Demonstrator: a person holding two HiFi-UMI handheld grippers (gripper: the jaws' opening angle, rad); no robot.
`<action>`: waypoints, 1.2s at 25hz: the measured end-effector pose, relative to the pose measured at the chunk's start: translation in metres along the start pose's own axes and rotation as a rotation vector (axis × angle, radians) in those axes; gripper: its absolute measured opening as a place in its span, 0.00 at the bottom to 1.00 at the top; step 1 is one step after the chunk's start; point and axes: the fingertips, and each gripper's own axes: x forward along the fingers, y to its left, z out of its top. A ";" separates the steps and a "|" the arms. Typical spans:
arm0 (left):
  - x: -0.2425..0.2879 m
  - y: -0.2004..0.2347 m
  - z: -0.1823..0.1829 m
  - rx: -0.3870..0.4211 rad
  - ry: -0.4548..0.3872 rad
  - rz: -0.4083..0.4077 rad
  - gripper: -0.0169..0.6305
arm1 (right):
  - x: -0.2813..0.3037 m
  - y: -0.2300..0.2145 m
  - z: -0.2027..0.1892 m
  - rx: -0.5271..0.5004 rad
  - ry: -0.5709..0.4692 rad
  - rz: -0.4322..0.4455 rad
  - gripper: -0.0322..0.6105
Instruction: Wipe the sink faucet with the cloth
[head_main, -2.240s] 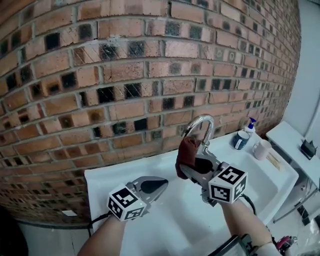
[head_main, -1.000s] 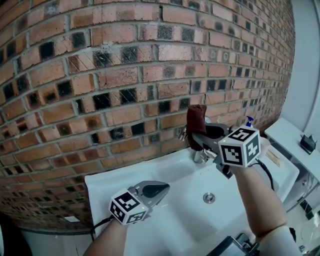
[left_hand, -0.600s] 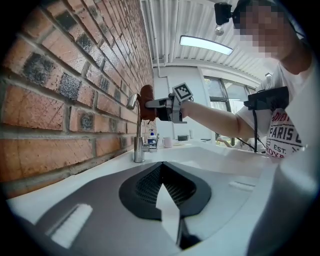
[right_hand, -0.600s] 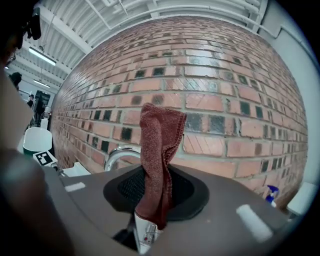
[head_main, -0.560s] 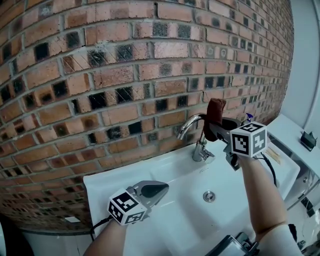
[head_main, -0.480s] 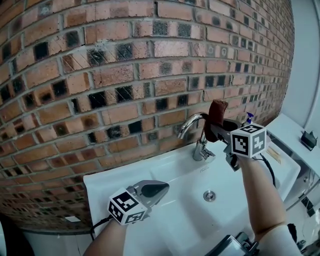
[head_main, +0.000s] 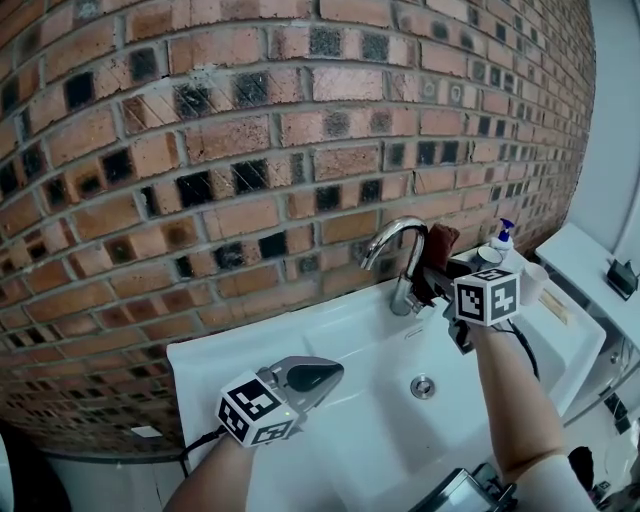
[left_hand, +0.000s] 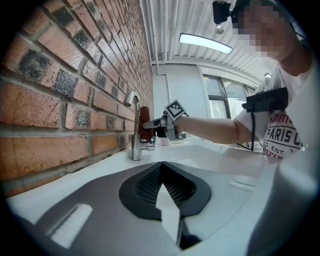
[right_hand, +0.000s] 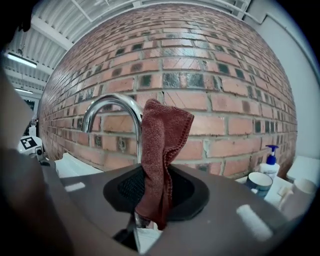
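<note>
A chrome gooseneck faucet stands at the back of the white sink, against the brick wall. My right gripper is shut on a dark red cloth and holds it upright just right of the faucet's neck. In the right gripper view the cloth rises from between the jaws and overlaps the faucet's upright pipe. My left gripper rests shut and empty over the sink's front left rim. From the left gripper view, the faucet and cloth stand far ahead.
A blue-topped soap bottle, a dark cup and a pale mug stand on the sink's right ledge. The drain sits mid-basin. A white counter lies further right.
My right gripper has carried the cloth from the spout's front, up over the arch, and down to the right side of the faucet's neck. The left gripper has stayed put.
</note>
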 end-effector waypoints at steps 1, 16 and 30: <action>0.000 0.000 0.000 0.000 0.000 0.000 0.04 | 0.003 -0.001 -0.004 0.010 0.001 -0.001 0.19; 0.001 0.001 -0.003 -0.015 0.007 -0.005 0.04 | -0.020 0.020 0.015 -0.081 -0.066 0.005 0.19; 0.001 -0.001 -0.002 -0.006 0.007 -0.009 0.04 | 0.013 0.062 0.003 -0.237 0.044 0.044 0.19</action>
